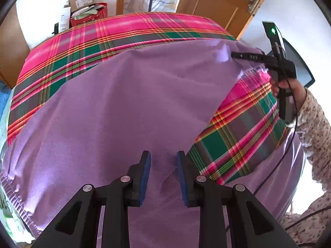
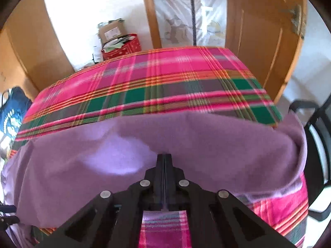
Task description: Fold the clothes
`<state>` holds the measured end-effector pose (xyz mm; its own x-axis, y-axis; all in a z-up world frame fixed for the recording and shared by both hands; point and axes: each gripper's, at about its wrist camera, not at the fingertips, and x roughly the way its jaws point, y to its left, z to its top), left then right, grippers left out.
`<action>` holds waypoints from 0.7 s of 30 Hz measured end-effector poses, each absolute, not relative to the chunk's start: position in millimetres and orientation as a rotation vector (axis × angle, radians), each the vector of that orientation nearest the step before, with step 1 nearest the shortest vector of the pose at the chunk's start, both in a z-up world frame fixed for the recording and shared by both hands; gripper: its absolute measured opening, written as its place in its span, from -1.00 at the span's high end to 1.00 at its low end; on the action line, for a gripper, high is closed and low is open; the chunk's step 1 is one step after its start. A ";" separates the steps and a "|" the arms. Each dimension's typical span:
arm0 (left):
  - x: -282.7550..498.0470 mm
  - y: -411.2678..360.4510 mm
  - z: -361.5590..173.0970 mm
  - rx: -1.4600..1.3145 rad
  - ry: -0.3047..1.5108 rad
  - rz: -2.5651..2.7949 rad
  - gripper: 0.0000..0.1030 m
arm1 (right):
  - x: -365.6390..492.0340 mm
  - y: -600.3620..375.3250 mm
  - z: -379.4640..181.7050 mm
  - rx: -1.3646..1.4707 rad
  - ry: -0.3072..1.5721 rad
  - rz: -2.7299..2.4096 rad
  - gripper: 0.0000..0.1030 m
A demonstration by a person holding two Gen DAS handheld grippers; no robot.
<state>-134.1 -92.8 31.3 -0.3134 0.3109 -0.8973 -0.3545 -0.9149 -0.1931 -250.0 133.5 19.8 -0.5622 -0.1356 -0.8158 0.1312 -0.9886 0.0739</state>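
My right gripper point(image 2: 164, 159) has its fingers clamped on a lifted edge of the purple garment point(image 1: 115, 111), spread over the plaid tabletop point(image 1: 128, 29). My left gripper point(image 1: 163, 165) hovers near, fingers apart. The cloth looks light and limp; I'd pinch hems or corners.
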 end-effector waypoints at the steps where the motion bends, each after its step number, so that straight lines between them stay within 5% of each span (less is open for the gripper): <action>1: -133.1 -91.7 31.7 -1.525 0.063 2.258 0.48 | -251.0 131.0 24.5 1.354 0.031 -2.670 0.99; 13: -132.2 -79.9 26.0 -1.530 0.114 2.245 0.48 | -235.1 157.8 34.2 1.389 -0.086 -2.639 0.84; 16: -132.4 -77.5 24.1 -1.534 0.122 2.243 0.46 | -227.4 165.9 29.2 1.425 -0.132 -2.641 0.61; 18: -133.0 -75.7 23.0 -1.537 0.126 2.240 0.42 | -221.4 167.6 25.3 1.443 -0.149 -2.632 0.23; 21: -133.8 -72.9 21.2 -1.540 0.132 2.236 0.41 | -213.0 169.0 18.8 1.485 -0.173 -2.620 0.18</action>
